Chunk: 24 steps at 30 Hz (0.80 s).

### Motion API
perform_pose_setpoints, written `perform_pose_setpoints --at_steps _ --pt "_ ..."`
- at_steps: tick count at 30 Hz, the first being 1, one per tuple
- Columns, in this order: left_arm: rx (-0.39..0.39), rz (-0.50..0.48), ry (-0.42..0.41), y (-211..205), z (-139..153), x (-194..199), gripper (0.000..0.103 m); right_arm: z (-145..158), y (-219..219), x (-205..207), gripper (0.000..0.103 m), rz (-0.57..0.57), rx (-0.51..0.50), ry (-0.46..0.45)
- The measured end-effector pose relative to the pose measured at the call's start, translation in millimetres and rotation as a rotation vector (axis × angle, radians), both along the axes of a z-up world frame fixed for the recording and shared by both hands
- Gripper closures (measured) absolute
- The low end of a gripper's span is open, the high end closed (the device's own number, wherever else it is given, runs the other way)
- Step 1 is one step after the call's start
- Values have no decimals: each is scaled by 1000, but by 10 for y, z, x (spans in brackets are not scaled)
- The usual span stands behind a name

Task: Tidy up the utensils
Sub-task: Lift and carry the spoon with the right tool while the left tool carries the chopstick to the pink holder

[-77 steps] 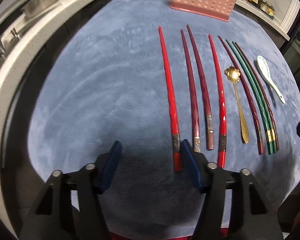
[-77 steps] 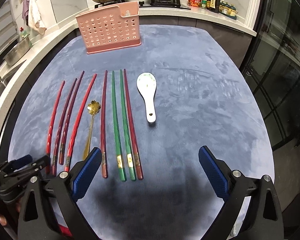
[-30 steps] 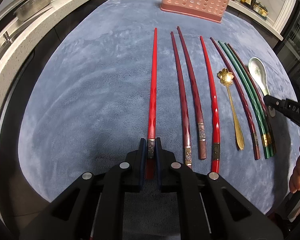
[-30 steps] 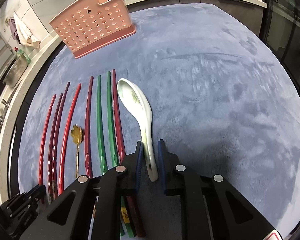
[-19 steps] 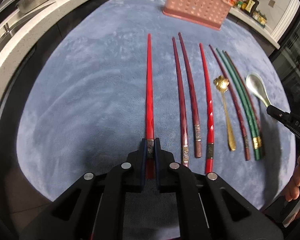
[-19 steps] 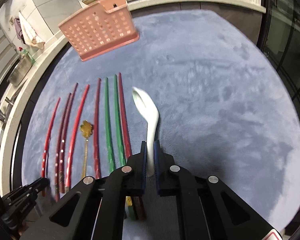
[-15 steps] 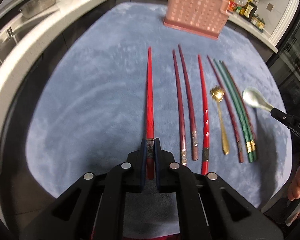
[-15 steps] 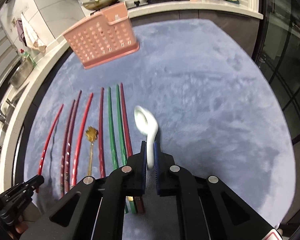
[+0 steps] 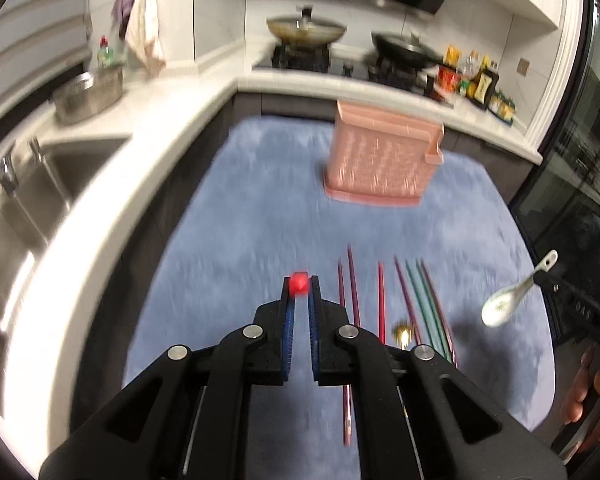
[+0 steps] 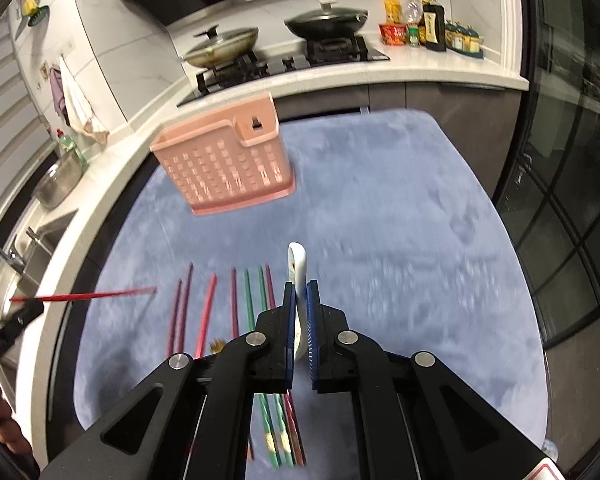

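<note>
My left gripper [image 9: 300, 290] is shut on a bright red chopstick [image 9: 299, 283], seen end-on here and as a long red stick [image 10: 88, 295] held in the air at the left of the right wrist view. In the right wrist view my right gripper [image 10: 299, 292] is shut on the handle of a white ceramic spoon [image 10: 297, 262]; the left wrist view shows that spoon [image 9: 504, 308] hanging above the mat. Several chopsticks, purple [image 9: 348, 280], red [image 9: 381, 296] and green [image 10: 248, 300], and a gold spoon [image 9: 403, 334] lie on the blue mat [image 10: 380, 220]. A pink perforated holder [image 10: 228, 168] stands at the far end.
A white counter with a steel sink [image 9: 40, 184] runs along the left. Behind the mat are a stove with two lidded pans [image 10: 260, 56] and bottles [image 10: 428, 28]. Dark glass doors [image 10: 572, 240] stand at the right. A person's hand [image 9: 592, 396] grips the right tool.
Both grippers have risen and tilted up, carrying the red chopstick and the white spoon off the mat. The holder and kitchen counter have come into fuller view.
</note>
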State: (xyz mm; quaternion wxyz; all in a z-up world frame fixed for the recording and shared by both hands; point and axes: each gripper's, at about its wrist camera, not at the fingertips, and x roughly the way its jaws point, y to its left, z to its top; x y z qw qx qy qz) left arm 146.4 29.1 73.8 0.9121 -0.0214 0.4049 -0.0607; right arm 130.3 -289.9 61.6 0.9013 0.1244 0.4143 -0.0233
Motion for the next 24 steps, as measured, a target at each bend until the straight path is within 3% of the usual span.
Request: perform_pose_setpoints --at_steps 4,17,24 --pt "3 12 -73 -11 333 304 97 195 9 269 97 19 0 -41" --pt "-92 -16 -304 -241 1491 1296 97 825 -14 1430 97 41 -31 -180" --pt "-117 -13 -338 -413 1576 1826 97 800 69 2040 97 54 -31 -190"
